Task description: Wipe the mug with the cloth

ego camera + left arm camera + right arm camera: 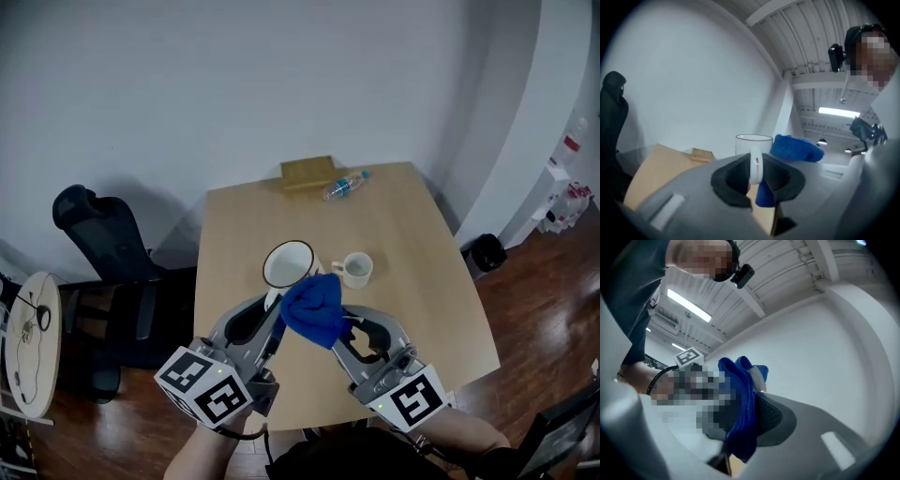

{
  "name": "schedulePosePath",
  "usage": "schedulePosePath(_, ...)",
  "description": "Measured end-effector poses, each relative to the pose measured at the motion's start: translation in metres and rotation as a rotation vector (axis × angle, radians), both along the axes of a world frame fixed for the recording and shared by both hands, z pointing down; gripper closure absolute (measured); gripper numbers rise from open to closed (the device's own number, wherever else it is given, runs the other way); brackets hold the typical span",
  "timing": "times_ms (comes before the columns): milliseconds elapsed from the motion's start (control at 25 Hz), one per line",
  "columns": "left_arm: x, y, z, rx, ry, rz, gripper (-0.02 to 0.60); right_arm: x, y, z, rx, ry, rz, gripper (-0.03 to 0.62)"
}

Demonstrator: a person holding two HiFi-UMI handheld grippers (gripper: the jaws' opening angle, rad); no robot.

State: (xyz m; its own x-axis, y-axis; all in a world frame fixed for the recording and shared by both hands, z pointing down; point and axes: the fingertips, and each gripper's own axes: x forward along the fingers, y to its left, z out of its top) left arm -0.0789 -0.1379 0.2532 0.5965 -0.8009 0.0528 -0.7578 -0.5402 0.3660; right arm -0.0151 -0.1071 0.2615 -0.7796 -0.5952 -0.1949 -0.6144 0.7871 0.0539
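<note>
A large white mug with a dark rim [289, 265] is lifted above the wooden table [403, 234]; my left gripper [273, 309] is shut on its handle [756, 165]. The mug's body [753, 143] rises just beyond the jaws in the left gripper view. My right gripper [339, 326] is shut on a bunched blue cloth [314, 307], which rests against the mug's near right side. The cloth [794, 147] sits beside the mug in the left gripper view, and its folds [740, 404] are pinched between the jaws in the right gripper view.
A smaller white mug [355, 269] stands on the table just right of the lifted one. A plastic bottle [345, 186] and a flat wooden block [307, 173] lie at the table's far edge. A black office chair [108, 248] stands to the left, a round side table [30, 342] beyond it.
</note>
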Motion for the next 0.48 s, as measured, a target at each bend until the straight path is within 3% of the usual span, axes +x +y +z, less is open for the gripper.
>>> schedulePosePath(200,0.002,0.012,-0.013,0.032,0.024,0.076,0.515,0.03,-0.014,-0.016,0.055,-0.054,0.016,0.499)
schedulePosePath(360,0.0,0.03,-0.024,0.061,0.039,0.156,0.515,0.054,-0.025,-0.012,-0.068,-0.15,-0.009,0.499)
schedulePosePath(480,0.011,0.049,-0.033,0.088,0.029,0.265,0.515,0.064,-0.034,-0.004,-0.191,-0.235,-0.128,0.499)
